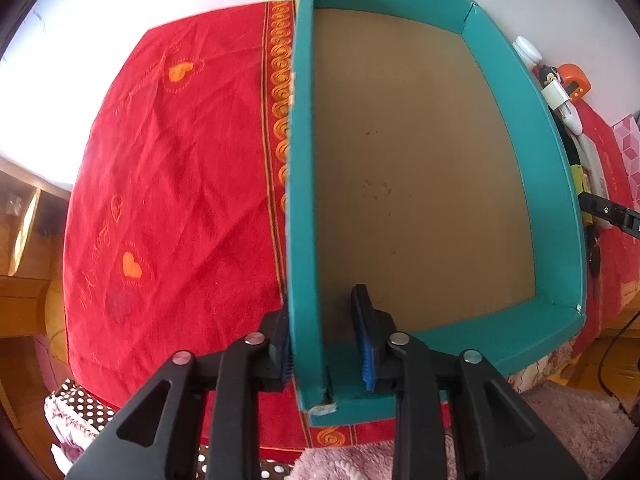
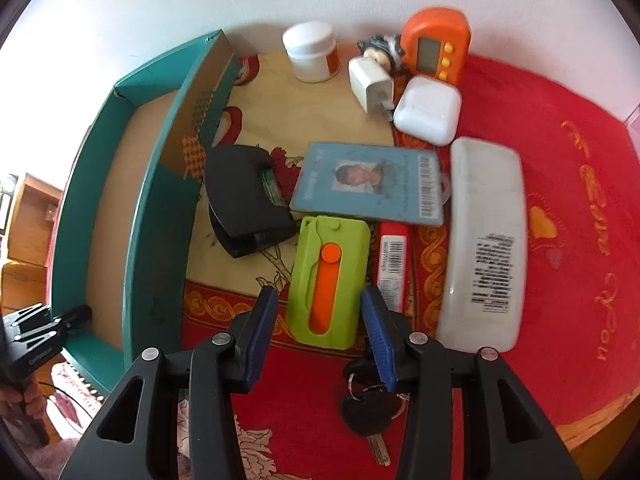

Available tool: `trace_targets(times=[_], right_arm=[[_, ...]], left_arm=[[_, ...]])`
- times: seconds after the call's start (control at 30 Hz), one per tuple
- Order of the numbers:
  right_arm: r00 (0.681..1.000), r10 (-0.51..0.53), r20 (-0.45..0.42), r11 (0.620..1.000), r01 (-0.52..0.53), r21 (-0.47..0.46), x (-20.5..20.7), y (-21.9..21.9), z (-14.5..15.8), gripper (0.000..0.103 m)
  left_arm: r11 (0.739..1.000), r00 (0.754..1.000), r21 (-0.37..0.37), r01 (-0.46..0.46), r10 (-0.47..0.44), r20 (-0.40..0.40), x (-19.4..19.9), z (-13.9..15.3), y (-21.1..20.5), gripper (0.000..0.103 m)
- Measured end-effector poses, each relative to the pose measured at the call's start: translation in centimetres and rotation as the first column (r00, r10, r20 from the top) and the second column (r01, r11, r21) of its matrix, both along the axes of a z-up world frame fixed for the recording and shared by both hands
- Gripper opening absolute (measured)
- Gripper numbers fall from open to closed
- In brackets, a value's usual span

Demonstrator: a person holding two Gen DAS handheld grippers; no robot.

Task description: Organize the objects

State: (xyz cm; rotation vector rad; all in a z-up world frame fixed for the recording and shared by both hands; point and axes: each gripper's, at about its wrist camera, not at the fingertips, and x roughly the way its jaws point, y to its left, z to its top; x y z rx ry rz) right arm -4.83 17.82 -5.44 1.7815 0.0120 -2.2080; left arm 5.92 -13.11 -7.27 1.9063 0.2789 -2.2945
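We see open red cloth left of the teal box; the box floor is bare cardboard. Left gripper points steeply down and straddles the box's near-left wall: one pad outside against it, the other inside with a gap, so we read it open, not clamped.

Right of the box it's crowded: black case, ID card, green cutter, red pack, long white case. Along the wall: jar, charger, earbud case, orange timer.

The cutter's long axis runs away from us. Right gripper points down, jaws flank its near end without touching. Keys lie below.
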Motion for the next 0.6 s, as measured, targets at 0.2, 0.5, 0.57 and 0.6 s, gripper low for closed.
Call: trace_targets(times=[0.2, 0.5, 0.57, 0.6], right_arm=[[0.999, 0.039, -0.003, 0.999, -0.039, -0.003, 0.0, 0.1, -0.5, 0.046], [0.998, 0.068, 0.006, 0.998, -0.067, -0.014, 0.0, 0.5, -0.4, 0.047], [0.997, 0.079, 0.011, 0.997, -0.079, 0.009, -0.1, 0.2, -0.4, 0.047], [0.996, 0.088, 0.012, 0.996, -0.088, 0.024, -0.1, -0.1, -0.4, 0.047]], left_arm=[[0.999, 1.000, -0.023, -0.026, 0.027, 0.009, -0.2, -0.3, 1.1, 0.050], [0.994, 0.995, -0.050, -0.096, 0.097, 0.029, 0.7, 0.1, 0.2, 0.043], [0.993, 0.995, -0.062, -0.099, 0.100, 0.024, 0.8, -0.1, 0.1, 0.043], [0.992, 0.994, -0.063, -0.105, 0.107, 0.025, 0.8, -0.3, -0.2, 0.044]])
